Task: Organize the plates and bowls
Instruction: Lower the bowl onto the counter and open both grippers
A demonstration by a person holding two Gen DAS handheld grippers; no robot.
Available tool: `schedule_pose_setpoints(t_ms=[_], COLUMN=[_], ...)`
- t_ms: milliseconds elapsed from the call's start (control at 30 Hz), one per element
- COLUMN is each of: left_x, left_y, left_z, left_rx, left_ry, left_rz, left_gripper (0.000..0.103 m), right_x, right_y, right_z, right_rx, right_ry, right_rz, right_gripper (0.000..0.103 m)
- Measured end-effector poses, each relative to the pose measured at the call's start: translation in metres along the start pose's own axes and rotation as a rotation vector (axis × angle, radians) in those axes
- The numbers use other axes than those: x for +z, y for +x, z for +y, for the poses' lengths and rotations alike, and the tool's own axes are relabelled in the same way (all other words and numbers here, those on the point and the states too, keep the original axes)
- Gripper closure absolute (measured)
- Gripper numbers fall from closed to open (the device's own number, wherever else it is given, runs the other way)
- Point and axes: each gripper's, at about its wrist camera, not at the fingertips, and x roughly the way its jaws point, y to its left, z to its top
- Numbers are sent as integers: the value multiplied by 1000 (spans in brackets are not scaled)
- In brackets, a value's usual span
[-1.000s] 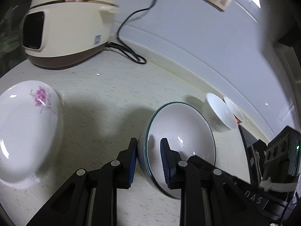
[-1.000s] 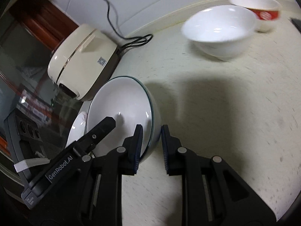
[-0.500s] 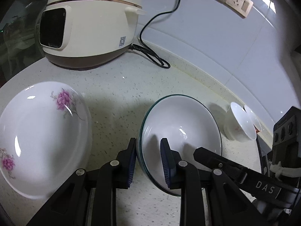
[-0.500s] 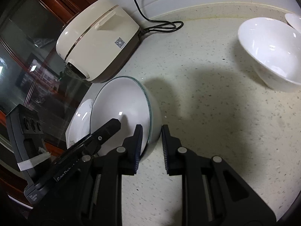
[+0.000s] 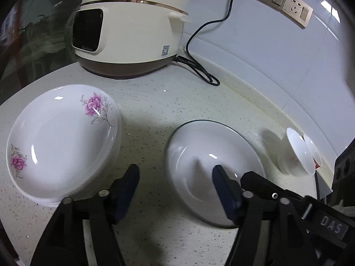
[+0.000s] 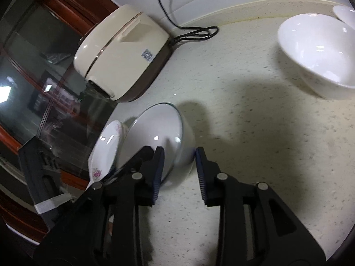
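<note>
A white ceramic bowl with a thin dark-green rim (image 5: 213,173) sits on the speckled cream stone counter (image 5: 155,102), out in its open middle. The left gripper (image 5: 175,190) straddles the bowl's near rim, its jaws opening wide, one blue pad outside and one over the bowl's inside, neither pressing. The right gripper (image 6: 178,173) straddles the opposite rim, jaws also opening, a narrower gap with the wall between the pads. Just beside the bowl, toward the counter's rounded end, lies a stack of white plates with pink flowers (image 5: 62,141). A cream rice cooker with a brown base (image 5: 131,24) stands by the back wall. Farther along that back edge rests a plain white bowl (image 6: 317,53).
</note>
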Motion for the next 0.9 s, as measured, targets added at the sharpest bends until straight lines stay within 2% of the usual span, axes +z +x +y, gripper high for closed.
schedule_pose_setpoints(t_ms=[100, 267, 500, 900], left_x=[1, 1, -1, -1], left_y=[-3, -7, -10, -15], left_z=[-3, -9, -9, -14], left_rx=[13, 38, 64, 103], left_ry=[16, 30, 43, 100], left_rz=[-18, -44, -70, -98], left_gripper=[29, 27, 27, 24], right_x=[2, 2, 2, 7], right_y=[-11, -16, -23, -45], right_z=[-5, -5, -4, -15], right_rx=[23, 34, 19, 58], right_ry=[30, 42, 34, 75], right_rz=[-42, -65, -86, -167], right_gripper=[50, 45, 42, 37])
